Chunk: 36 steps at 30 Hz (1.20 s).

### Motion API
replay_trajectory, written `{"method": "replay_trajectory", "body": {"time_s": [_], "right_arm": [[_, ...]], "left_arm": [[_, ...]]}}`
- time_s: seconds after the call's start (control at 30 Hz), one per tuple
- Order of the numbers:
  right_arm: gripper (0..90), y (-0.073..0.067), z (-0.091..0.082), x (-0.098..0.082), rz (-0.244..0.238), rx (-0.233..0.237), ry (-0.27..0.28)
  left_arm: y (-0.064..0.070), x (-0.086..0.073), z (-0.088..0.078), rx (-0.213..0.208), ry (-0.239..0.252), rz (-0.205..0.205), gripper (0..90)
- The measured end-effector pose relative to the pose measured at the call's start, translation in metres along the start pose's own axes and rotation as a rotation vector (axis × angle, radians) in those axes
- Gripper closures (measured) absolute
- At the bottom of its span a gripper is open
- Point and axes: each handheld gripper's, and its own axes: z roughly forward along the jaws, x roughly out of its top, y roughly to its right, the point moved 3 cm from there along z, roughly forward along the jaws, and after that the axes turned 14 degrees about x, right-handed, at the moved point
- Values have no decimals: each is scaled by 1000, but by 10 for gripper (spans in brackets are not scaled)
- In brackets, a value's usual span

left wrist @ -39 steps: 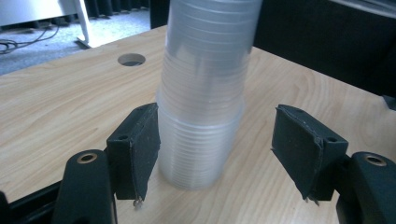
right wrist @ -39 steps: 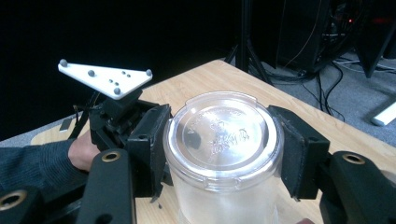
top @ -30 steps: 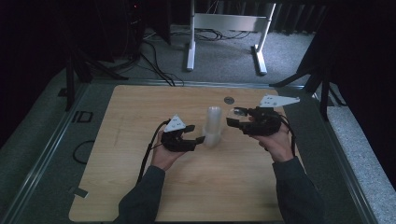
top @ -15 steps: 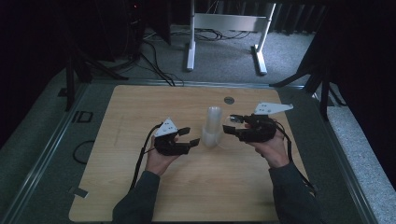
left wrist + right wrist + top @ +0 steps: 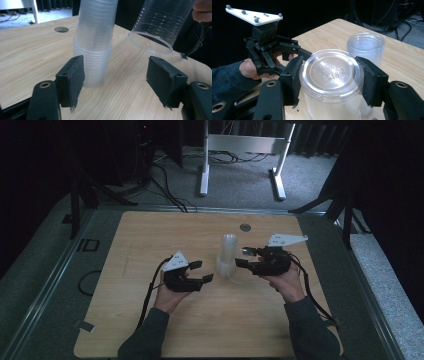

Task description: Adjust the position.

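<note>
A stack of clear plastic cups (image 5: pixel 228 251) stands upside down mid-table, also in the left gripper view (image 5: pixel 96 42) and the right gripper view (image 5: pixel 365 46). My right gripper (image 5: pixel 244 259) (image 5: pixel 332 82) is shut on a single clear cup (image 5: pixel 332 72), held bottom-up and tilted just right of the stack (image 5: pixel 160 25). My left gripper (image 5: pixel 201 271) (image 5: pixel 116 80) sits left of the stack. Its jaws have just been opening and nothing is between them; the stack stands a little ahead of its left jaw. The left gripper (image 5: pixel 294 50) faces the held cup.
The wooden table (image 5: pixel 150 235) has a round hole (image 5: pixel 245 227) (image 5: pixel 61 29) behind the stack. A white metal stand (image 5: pixel 240 145) and cables lie on the floor beyond the far edge. Grey rails border the table's sides.
The left gripper has drawn back to the left, away from the stack, and its jaws have spread. The right gripper has sunk lower with the cup.
</note>
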Motion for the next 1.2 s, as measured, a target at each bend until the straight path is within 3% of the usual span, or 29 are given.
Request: {"method": "replay_trajectory", "body": {"time_s": [0.13, 0.2, 0.23, 0.83, 1.2], "right_arm": [[416, 0, 4, -4, 11, 6, 2], [416, -1, 5, -4, 11, 8, 2], [417, -1, 7, -5, 14, 15, 5], [416, -5, 20, -6, 28, 42, 16], [416, -7, 26, -7, 33, 54, 14]], "left_arm": [[8, 3, -4, 6, 6, 45, 290], [8, 3, -4, 6, 6, 45, 290], [15, 5, -4, 7, 0, 74, 289], [36, 14, 5, -11, 20, 123, 237], [44, 16, 17, -20, -7, 125, 192]]}}
